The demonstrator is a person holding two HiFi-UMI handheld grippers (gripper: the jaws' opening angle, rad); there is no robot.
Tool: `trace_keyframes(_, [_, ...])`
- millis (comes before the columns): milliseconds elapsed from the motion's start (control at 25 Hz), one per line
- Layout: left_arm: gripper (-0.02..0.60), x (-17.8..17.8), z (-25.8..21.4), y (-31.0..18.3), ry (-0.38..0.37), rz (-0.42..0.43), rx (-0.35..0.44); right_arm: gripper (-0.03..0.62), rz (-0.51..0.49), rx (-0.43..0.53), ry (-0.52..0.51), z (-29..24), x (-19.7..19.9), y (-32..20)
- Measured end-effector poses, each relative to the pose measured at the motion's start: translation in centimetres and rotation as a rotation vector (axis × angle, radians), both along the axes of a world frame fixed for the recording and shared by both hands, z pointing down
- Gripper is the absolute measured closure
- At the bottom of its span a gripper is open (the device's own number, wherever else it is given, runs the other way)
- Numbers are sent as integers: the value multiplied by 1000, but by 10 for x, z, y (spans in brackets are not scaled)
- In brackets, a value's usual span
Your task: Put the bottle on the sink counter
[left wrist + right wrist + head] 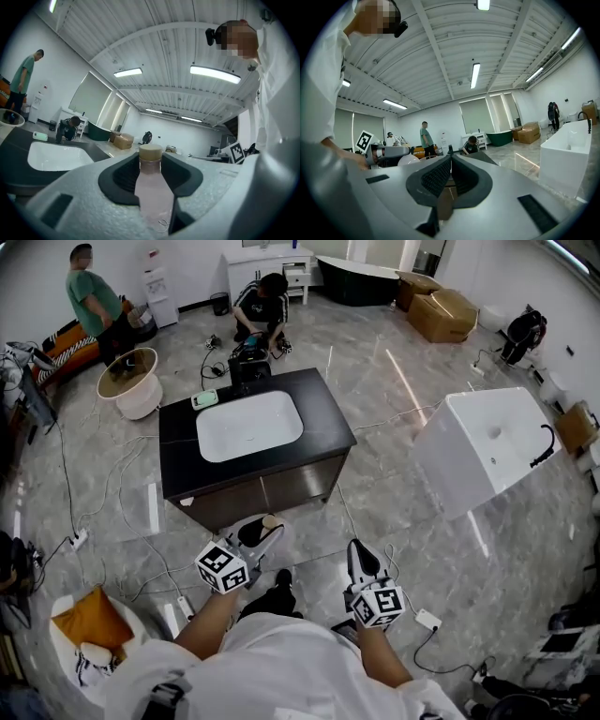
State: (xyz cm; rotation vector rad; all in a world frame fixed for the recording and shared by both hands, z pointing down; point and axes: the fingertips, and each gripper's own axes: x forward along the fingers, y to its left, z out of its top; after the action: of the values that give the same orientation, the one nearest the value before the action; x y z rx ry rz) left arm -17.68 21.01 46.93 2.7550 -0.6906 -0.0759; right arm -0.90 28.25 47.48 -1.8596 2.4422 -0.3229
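Observation:
A pale pink bottle (151,192) with a tan cap (273,520) stands between the jaws of my left gripper (151,161), which is shut on its body. In the head view the left gripper (259,531) hovers over the floor just in front of the sink counter (324,413). The counter has a black top and a white basin (248,426). The counter (18,176) also lies low at the left of the left gripper view. My right gripper (357,549) is held to the right of the left one. Its jaws (450,160) meet at the tips with nothing between them.
A small green item (204,399) lies on the counter's far left corner. One person (263,306) crouches behind the counter and another (94,301) stands at the far left. A white tub (487,448) stands to the right, a round tub (130,382) to the left. Cables cross the floor.

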Motion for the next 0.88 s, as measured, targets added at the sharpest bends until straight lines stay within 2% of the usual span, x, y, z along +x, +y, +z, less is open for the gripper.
trace_keyframes(240, [433,9,0,-69,18,18,-3,579,-46,14,20,-13,-2,-83])
trace_keyframes(400, [433,16,-13,-108,32,21,31,579,-47,31,33,-23,-2,-126])
trace_keyframes(560, [433,22,-12,-144,-8,11,43,579,-14,77,68,-36,4,-156])
trace_keyframes(720, [433,33,-9,-169,-2,10,17,579,13,73,94,-40,22,-177])
trace_keyframes(880, [433,55,-2,-189,-6,6,0,579,43,59,74,-31,54,-203])
